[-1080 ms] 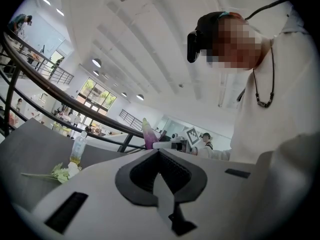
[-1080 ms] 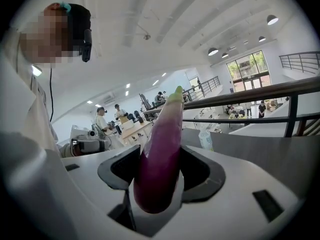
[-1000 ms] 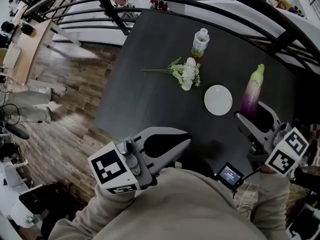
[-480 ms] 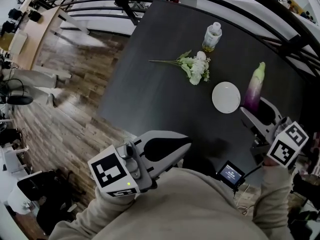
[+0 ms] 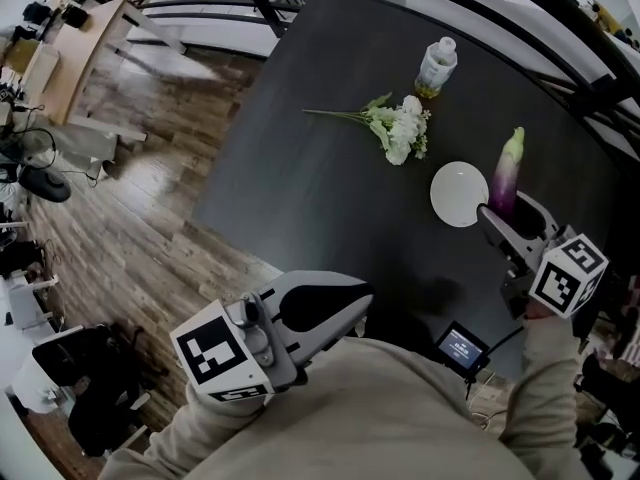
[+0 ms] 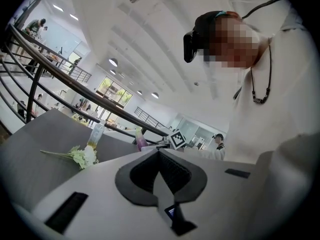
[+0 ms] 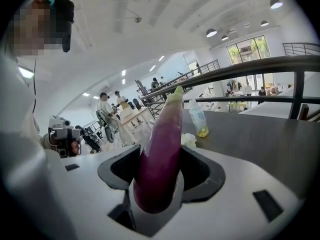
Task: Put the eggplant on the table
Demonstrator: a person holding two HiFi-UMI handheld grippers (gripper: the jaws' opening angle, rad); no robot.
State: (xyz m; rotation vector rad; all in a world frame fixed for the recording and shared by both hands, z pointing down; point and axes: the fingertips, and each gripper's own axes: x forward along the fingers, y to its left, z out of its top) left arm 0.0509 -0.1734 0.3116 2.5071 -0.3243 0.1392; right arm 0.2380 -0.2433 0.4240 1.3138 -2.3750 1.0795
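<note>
A purple eggplant (image 5: 505, 173) with a pale green tip is held by its thick end in my right gripper (image 5: 503, 224), which is shut on it just right of the white plate (image 5: 460, 194). In the right gripper view the eggplant (image 7: 162, 149) rises between the jaws of the right gripper (image 7: 156, 184), pointing out over the dark table (image 7: 260, 134). My left gripper (image 5: 352, 298) hangs near my body at the table's near edge. The left gripper (image 6: 160, 156) is shut with nothing in it. From there the eggplant (image 6: 140, 140) shows far off.
White flowers (image 5: 398, 128) with green stems lie mid-table, and a small plastic bottle (image 5: 436, 66) stands beyond them. A black railing (image 5: 590, 88) curves behind the table (image 5: 300, 178). Wooden floor (image 5: 130, 218) lies to the left. A small screen (image 5: 460, 346) sits near my chest.
The head view has shifted, so the table's things sit a little higher and further right. My right gripper still holds the eggplant, now closer to the plate. The left gripper has barely moved.
</note>
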